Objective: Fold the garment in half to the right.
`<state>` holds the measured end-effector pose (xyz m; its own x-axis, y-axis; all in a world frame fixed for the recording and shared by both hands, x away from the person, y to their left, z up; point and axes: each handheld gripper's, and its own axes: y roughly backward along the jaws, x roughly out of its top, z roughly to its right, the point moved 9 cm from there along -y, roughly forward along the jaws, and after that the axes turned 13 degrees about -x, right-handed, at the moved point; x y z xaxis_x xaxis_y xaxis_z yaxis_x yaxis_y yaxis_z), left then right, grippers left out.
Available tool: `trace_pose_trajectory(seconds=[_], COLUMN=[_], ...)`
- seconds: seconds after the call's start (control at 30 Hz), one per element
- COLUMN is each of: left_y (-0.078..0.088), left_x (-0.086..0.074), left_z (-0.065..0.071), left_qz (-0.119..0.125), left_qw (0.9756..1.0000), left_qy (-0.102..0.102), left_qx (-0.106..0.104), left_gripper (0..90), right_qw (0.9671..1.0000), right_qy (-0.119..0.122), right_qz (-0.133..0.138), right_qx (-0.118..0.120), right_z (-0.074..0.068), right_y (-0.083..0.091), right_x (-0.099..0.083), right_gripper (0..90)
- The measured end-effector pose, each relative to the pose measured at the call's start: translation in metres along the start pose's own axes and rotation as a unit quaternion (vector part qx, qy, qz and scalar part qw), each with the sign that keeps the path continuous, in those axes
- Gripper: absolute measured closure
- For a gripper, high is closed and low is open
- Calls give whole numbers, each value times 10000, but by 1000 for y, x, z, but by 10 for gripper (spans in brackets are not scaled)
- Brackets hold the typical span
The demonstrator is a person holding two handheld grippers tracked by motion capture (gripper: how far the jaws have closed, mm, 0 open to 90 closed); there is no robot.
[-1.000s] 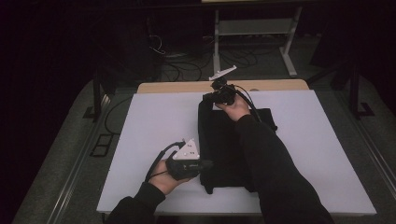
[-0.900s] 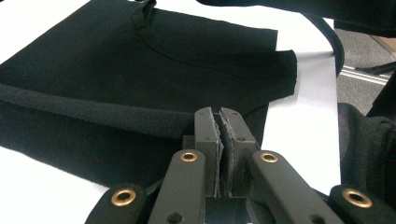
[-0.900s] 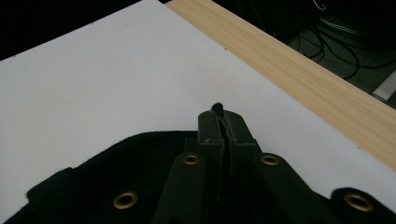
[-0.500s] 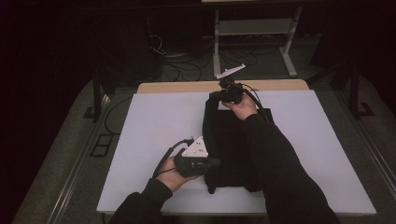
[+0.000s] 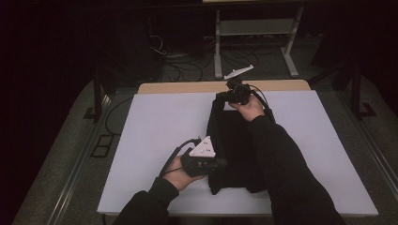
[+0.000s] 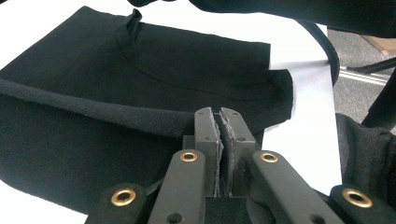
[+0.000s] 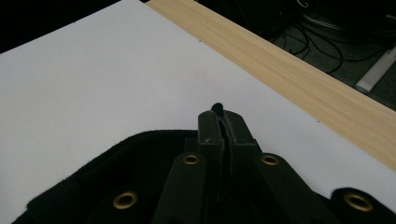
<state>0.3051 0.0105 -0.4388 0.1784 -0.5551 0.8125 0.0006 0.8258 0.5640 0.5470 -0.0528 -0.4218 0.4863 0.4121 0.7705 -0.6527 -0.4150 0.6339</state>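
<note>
A black garment [image 5: 234, 140] lies lengthwise on the white table [image 5: 155, 126], partly under the person's right sleeve. My left gripper [image 5: 223, 164] is at the garment's near left edge, and in the left gripper view it [image 6: 218, 117] is shut on the thick folded hem of the black garment [image 6: 140, 60]. My right gripper [image 5: 220, 96] sits at the garment's far end. Seen from the right gripper view, it [image 7: 219, 116] is shut with a bit of the black garment [image 7: 107, 186] poking out at its tip.
A wooden strip [image 5: 187, 87] runs along the table's far edge, also in the right gripper view [image 7: 299, 74]. Beyond it are a metal rack [image 5: 253, 28] and floor cables [image 5: 173, 65]. A dark stand [image 5: 98, 93] is at the table's left.
Both grippers have shifted to the right, carrying the garment's left edge with them. Both stay shut.
</note>
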Motion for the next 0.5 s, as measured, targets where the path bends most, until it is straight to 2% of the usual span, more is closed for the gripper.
trace_pose_trajectory(seconds=[0.5], left_y=[-19], left_x=[15], left_z=[2], left_qz=[2], left_qw=[9999], left_qy=[-87], left_qx=[-121], left_gripper=[849], right_qw=[9998], right_qy=[-164], right_qz=[-5], right_qx=[-96], right_z=[20], right_y=[11], right_x=[-13], right_gripper=[856])
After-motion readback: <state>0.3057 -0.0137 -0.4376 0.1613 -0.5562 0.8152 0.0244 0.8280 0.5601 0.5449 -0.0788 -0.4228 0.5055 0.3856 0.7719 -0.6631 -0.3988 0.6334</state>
